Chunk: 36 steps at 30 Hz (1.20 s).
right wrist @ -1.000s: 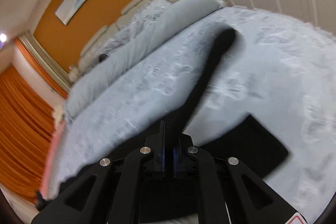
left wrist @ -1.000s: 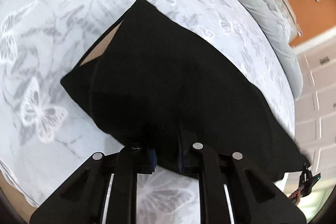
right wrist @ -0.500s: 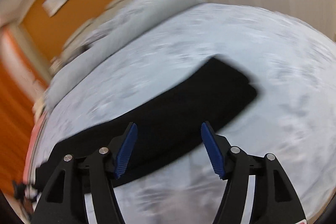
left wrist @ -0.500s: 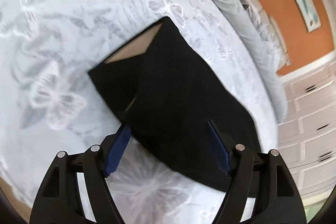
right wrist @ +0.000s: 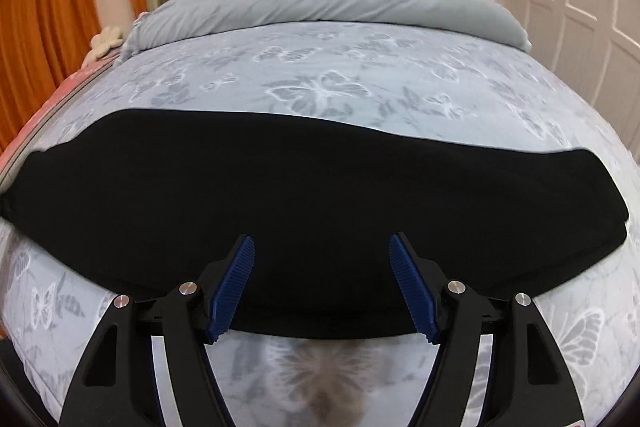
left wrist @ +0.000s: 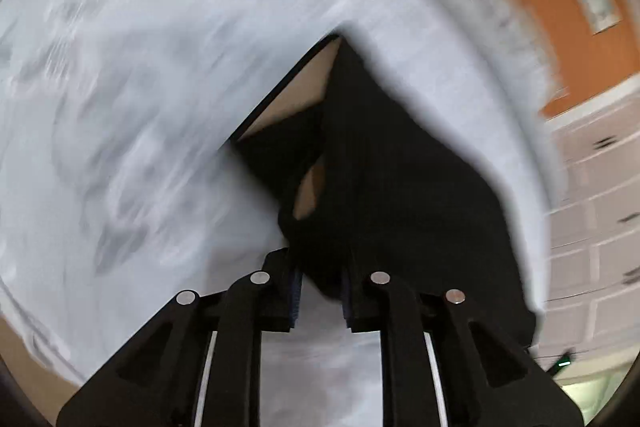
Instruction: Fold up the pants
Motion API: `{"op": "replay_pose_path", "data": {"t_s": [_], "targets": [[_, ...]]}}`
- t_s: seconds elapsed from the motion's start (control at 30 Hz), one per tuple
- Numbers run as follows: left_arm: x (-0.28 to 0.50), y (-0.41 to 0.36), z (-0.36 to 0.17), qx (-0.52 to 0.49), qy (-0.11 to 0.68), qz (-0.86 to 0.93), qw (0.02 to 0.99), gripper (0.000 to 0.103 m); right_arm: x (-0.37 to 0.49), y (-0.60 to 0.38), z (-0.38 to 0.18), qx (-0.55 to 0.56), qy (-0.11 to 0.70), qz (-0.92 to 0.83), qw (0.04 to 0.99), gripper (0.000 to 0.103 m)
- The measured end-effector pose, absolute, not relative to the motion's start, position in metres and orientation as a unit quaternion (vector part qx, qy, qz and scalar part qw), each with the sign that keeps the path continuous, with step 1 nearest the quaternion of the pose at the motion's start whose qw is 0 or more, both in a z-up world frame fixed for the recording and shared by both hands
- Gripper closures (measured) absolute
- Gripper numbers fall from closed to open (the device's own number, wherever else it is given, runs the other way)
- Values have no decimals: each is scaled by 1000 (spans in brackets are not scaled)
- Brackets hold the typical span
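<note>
Lying across the one bed (right wrist: 320, 67), a single pair of black pants (right wrist: 280, 195) is being pinched by the left tongs (left wrist: 320, 291) while the right tongs (right wrist: 322, 283) are hanging spread.

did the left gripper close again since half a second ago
Yes. The left gripper, open then, is now pinched on the pants edge, closer to it over the bedspread.

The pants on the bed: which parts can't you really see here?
- Left wrist view: motion blur smears the bedspread and the pants edges.
- Left gripper: whether its near-closed jaws pinch cloth is unclear.
- Right wrist view: right gripper covers the pants' near edge; left end is cut off.
</note>
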<state>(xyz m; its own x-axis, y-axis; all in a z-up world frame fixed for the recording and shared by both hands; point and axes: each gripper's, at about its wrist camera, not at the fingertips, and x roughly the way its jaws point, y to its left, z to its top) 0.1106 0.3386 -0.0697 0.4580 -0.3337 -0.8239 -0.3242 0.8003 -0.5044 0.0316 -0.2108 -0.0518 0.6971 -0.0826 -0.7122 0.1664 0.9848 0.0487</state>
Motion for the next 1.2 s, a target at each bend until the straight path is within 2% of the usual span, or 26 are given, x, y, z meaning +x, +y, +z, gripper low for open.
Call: {"op": "replay_pose_path", "data": {"t_s": [0.07, 0.13, 0.27, 0.3, 0.33, 0.4, 0.47, 0.53, 0.6, 0.7, 0.8, 0.97, 1.03, 1.2], "targets": [[93, 342, -71, -348, 487, -2, 801, 87, 26, -217, -51, 70, 378, -75, 920, 34], [79, 340, -58, -354, 457, 26, 816, 82, 25, -227, -50, 86, 377, -83, 918, 32], [69, 307, -11, -286, 409, 73, 863, 80, 25, -232, -51, 93, 375, -90, 918, 32], [72, 289, 0, -257, 404, 67, 875, 70, 25, -232, -49, 93, 371, -87, 920, 32], [81, 272, 7, -237, 403, 56, 882, 48, 26, -231, -49, 89, 371, -86, 920, 32], [101, 233, 7, -197, 405, 43, 892, 15, 32, -232, -57, 70, 393, -105, 911, 27], [117, 209, -8, -152, 417, 61, 894, 16, 39, -251, -77, 90, 449, -117, 881, 27], [143, 188, -38, -98, 450, 96, 882, 16, 32, -267, -71, 118, 440, -110, 884, 31], [145, 190, -54, -107, 471, 112, 869, 17, 15, -288, -56, 99, 425, -165, 885, 26], [129, 194, -44, -175, 433, 81, 881, 17, 3, -326, -31, 147, 396, -158, 892, 26], [130, 174, -27, -169, 393, 70, 901, 8, 32, -322, 0, 143, 377, -108, 909, 26], [133, 153, -49, -155, 423, 50, 891, 7, 140, -224, 24, 140, 412, 112, 893, 26], [137, 148, -68, -123, 455, 47, 881, 8, 191, -170, 15, 137, 445, 185, 865, 26], [132, 138, -70, -85, 450, 41, 888, 7, 287, -64, -27, 69, 511, 225, 827, 25]]}}
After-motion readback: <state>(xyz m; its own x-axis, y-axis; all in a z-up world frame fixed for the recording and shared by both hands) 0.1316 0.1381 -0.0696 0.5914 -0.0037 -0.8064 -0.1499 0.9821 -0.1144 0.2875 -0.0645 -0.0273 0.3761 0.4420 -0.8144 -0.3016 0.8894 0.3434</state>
